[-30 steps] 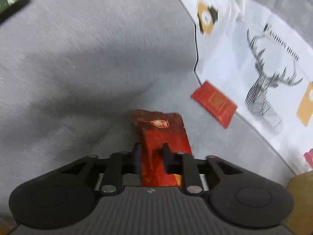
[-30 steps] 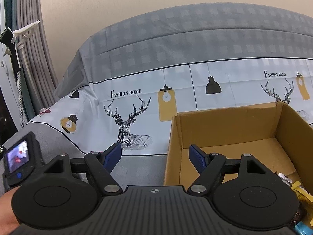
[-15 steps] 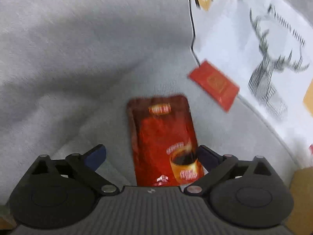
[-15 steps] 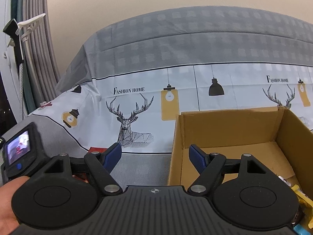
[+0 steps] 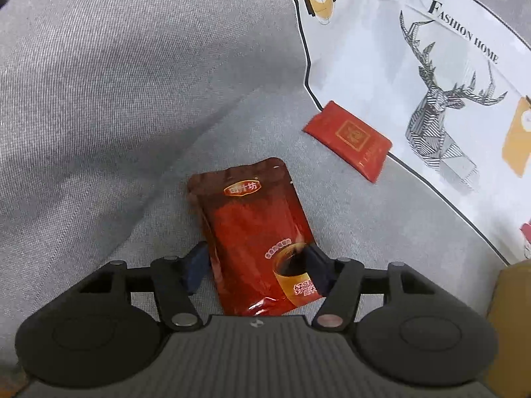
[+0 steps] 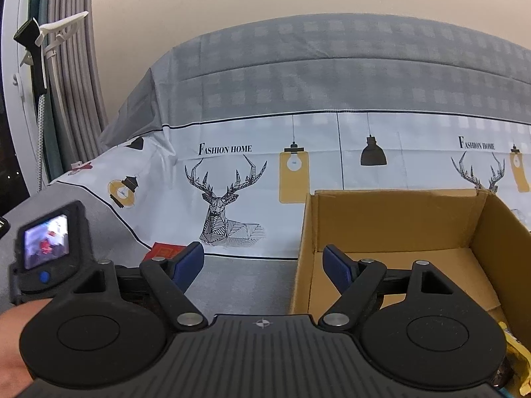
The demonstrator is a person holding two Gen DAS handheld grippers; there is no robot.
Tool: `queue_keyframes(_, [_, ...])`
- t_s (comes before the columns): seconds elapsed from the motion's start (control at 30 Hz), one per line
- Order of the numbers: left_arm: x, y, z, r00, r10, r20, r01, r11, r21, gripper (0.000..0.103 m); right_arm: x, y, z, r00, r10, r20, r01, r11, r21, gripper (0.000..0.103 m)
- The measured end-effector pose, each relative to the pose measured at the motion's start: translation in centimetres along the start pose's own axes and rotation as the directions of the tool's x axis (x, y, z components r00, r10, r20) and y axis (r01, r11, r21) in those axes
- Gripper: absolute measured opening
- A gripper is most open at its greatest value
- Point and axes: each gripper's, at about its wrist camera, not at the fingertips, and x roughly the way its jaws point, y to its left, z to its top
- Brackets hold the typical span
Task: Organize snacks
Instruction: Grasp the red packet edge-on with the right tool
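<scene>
Released, red coffee pouch (image 5: pixel 255 242) lies flat between spread left fingers (image 5: pixel 198 267) (right fingers (image 6: pixel 189 262) wide; cloth (image 6: pixel 332 152) reads "FASHION HOME").

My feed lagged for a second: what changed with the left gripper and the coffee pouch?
The left gripper opened and let go of the red coffee pouch, which now lies flat on the grey cloth between the spread fingers. The small red packet, open right gripper and cardboard box stayed put.

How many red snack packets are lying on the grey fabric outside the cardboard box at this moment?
2. The large red coffee pouch lies flat between the open left gripper fingers; the small red flat sachet lies farther off, against the deer-print cloth edge. Others may be out of view.
</scene>
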Motion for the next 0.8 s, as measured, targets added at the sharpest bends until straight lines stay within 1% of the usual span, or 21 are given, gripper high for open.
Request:
queue_keyframes(0.13, [-1.1,1.4,0.0,0.999,-0.031,-0.010,0.031,0.999,-0.012,0.057,-0.4,0.4,-0.2,1.000,-0.017,0.014,0.018,1.000,-0.023,0.081])
queue_keyframes(0.17, [-1.2,1.9,0.0,0.999,-0.038,-0.012,0.038,0.999,-0.021,0.052,-0.4,0.5,-0.2,1.000,-0.018,0.017,0.018,0.999,-0.030,0.081])
queue_keyframes(0.2, [-1.4,2.3,0.0,0.999,-0.043,-0.013,0.042,0.999,-0.034,0.044,-0.5,0.6,-0.3,1.000,-0.018,0.020,0.018,0.999,-0.038,0.081])
queue_keyframes(0.23, [-1.4,2.7,0.1,0.999,-0.044,-0.014,0.044,0.998,-0.046,0.040,-0.6,0.7,-0.3,1.000,-0.016,0.023,0.017,0.999,-0.048,0.082])
queue_keyframes(0.3, [-1.7,3.6,0.2,0.999,-0.047,-0.017,0.046,0.997,-0.068,0.027,-0.7,0.9,-0.3,1.000,-0.009,0.026,0.011,0.998,-0.063,0.082])
queue_keyframes(0.37, [-1.5,4.1,0.4,0.998,-0.058,-0.025,0.056,0.995,-0.086,0.022,-0.8,1.0,-0.3,1.000,0.000,0.028,0.002,0.997,-0.076,0.082])
queue_keyframes(0.47, [-1.5,4.8,0.3,0.994,-0.091,-0.054,0.084,0.990,-0.112,0.022,-0.6,1.1,0.0,1.000,0.015,0.005,-0.014,0.996,-0.086,0.082])
queue_keyframes(0.53, [-1.4,5.6,0.2,0.991,-0.114,-0.070,0.101,0.981,-0.165,0.026,-0.4,1.2,0.8,0.999,0.035,-0.021,-0.037,0.995,-0.095,0.081])
queue_keyframes(0.57, [-1.4,6.1,0.1,0.988,-0.131,-0.078,0.113,0.973,-0.202,0.037,-0.1,1.5,1.3,0.998,0.048,-0.036,-0.052,0.994,-0.101,0.081])
queue_keyframes(0.6, [-1.4,6.5,0.1,0.986,-0.145,-0.080,0.123,0.965,-0.233,0.051,0.4,2.0,1.9,0.997,0.058,-0.054,-0.063,0.992,-0.112,0.081])
queue_keyframes(0.67, [-1.6,6.9,0.3,0.986,-0.151,-0.076,0.126,0.956,-0.264,0.063,1.9,3.4,3.2,0.991,0.091,-0.102,-0.105,0.985,-0.138,0.077])
queue_keyframes(0.73, [-1.8,7.1,0.5,0.985,-0.156,-0.070,0.131,0.952,-0.276,0.065,4.2,5.4,4.6,0.977,0.143,-0.155,-0.170,0.970,-0.175,0.068])
queue_keyframes(0.77, [-1.6,7.0,0.8,0.984,-0.160,-0.074,0.133,0.949,-0.286,0.068,5.4,6.6,5.2,0.970,0.163,-0.181,-0.198,0.960,-0.199,0.066])
queue_keyframes(0.8, [-1.5,7.2,0.9,0.982,-0.168,-0.084,0.136,0.944,-0.300,0.074,6.9,7.9,5.7,0.961,0.180,-0.209,-0.226,0.947,-0.226,0.065])
